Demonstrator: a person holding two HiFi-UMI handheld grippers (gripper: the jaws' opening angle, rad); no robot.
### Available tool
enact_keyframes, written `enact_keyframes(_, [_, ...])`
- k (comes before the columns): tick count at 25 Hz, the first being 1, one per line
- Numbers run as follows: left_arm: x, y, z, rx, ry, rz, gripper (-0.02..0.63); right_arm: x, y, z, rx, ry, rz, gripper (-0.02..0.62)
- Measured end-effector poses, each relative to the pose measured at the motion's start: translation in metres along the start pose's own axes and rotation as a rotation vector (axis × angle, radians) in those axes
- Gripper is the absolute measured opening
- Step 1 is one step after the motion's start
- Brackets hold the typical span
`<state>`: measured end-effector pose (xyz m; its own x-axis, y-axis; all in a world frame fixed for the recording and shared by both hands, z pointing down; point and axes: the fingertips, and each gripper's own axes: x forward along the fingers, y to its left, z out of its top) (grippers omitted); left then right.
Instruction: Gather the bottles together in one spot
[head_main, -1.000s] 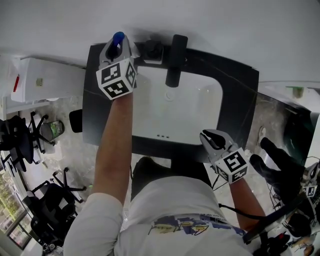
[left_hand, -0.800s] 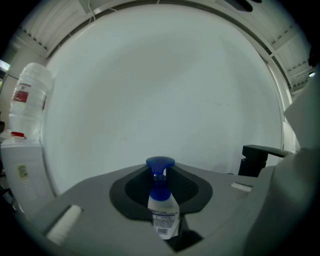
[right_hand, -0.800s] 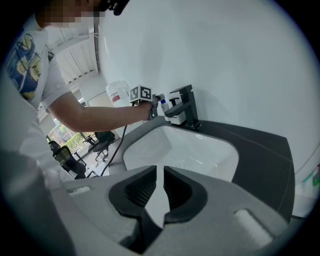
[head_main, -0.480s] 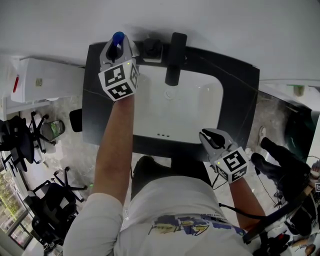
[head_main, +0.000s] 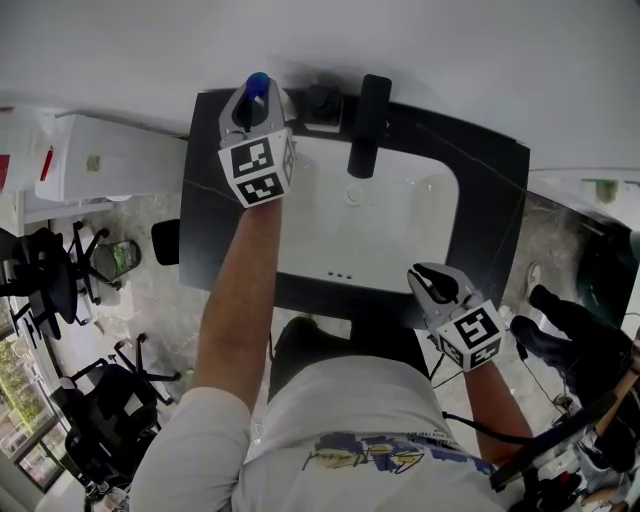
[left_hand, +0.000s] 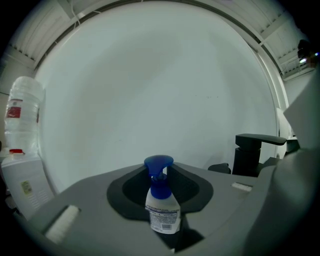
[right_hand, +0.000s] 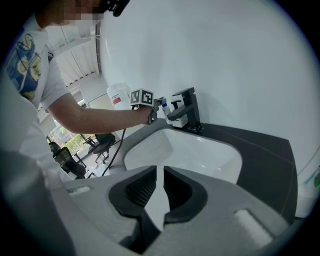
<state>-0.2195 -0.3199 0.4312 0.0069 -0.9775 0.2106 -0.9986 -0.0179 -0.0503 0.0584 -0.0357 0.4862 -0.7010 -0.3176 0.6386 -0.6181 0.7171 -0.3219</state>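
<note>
A small white bottle with a blue pump top (left_hand: 162, 210) stands upright between the pads of my left gripper (left_hand: 160, 172). No gap shows beside it, though the jaws have just been opening. From the head view that gripper (head_main: 257, 98) is at the back left corner of the black counter (head_main: 490, 200), with the blue top (head_main: 258, 84) showing above it. A dark-topped dispenser (head_main: 322, 100) sits just to its right, beside the black faucet (head_main: 365, 125). My right gripper (head_main: 432, 280) hovers at the counter's front edge, its jaws (right_hand: 159, 172) shut to a thin slit and empty.
The white sink basin (head_main: 370, 230) fills the middle of the counter. A white water dispenser (head_main: 100, 160) with a clear jug (left_hand: 20, 115) stands to the left. Office chairs (head_main: 50, 280) crowd the floor at the left, and the wall runs right behind the counter.
The left gripper has rolled slightly with the bottle still between its jaws, staying at the back left corner. The right gripper has not moved.
</note>
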Motion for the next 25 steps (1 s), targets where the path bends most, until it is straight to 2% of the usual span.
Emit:
enact_keyframes(5, [0.000, 0.000, -0.001, 0.010, -0.011, 0.000, 0.104, 0.001, 0.001, 0.001, -0.002, -0.002, 0.003, 0.046])
enact_keyframes(7, [0.001, -0.001, 0.000, 0.014, -0.017, -0.011, 0.224, 0.002, 0.002, 0.000, -0.002, 0.000, 0.005, 0.046])
enact_keyframes(9, [0.001, 0.000, -0.001, 0.014, -0.014, -0.023, 0.175, 0.002, 0.004, 0.000, -0.003, 0.003, 0.005, 0.046])
enact_keyframes(18, [-0.008, 0.003, -0.001, 0.025, -0.003, -0.037, 0.212, 0.005, 0.004, 0.006, -0.015, -0.007, 0.005, 0.046])
enact_keyframes(25, [-0.026, -0.003, -0.003, 0.077, 0.024, -0.078, 0.229, 0.012, 0.005, 0.008, -0.020, -0.019, 0.003, 0.046])
